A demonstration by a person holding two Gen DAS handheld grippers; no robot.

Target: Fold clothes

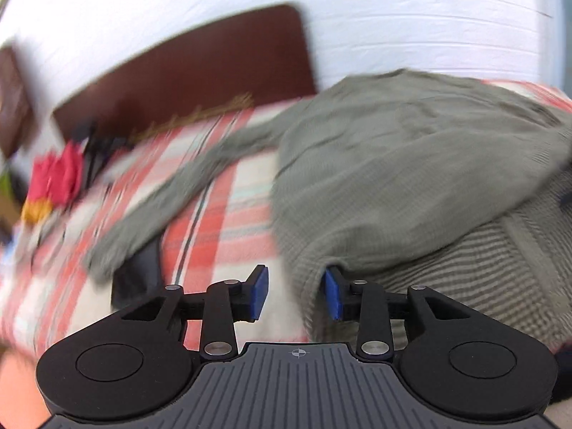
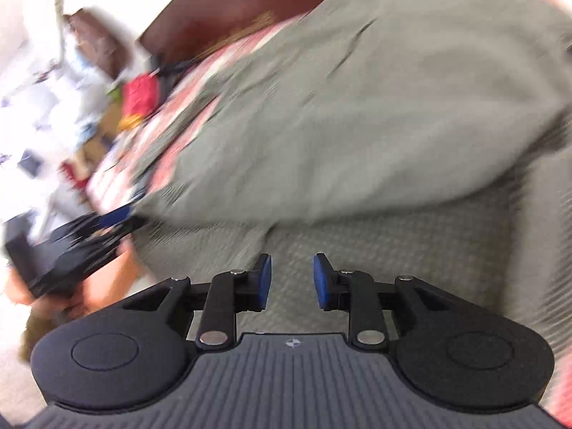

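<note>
Both views ride on handheld grippers and look forward and downward along their own fingers, whose black linkages and blue pads fill the bottom of each frame. The left wrist view sits close above a red plaid bed cover [image 1: 218,193], facing a dark brown headboard [image 1: 200,71] at upper left, with a grey-green garment [image 1: 411,164] filling the right half. The right wrist view hangs closer over that same garment [image 2: 357,125], which covers most of the frame. Both share the garment, plaid cover, headboard [image 2: 243,10] and a red item [image 1: 59,175] [image 2: 141,94]. Both are motion-blurred.
</note>
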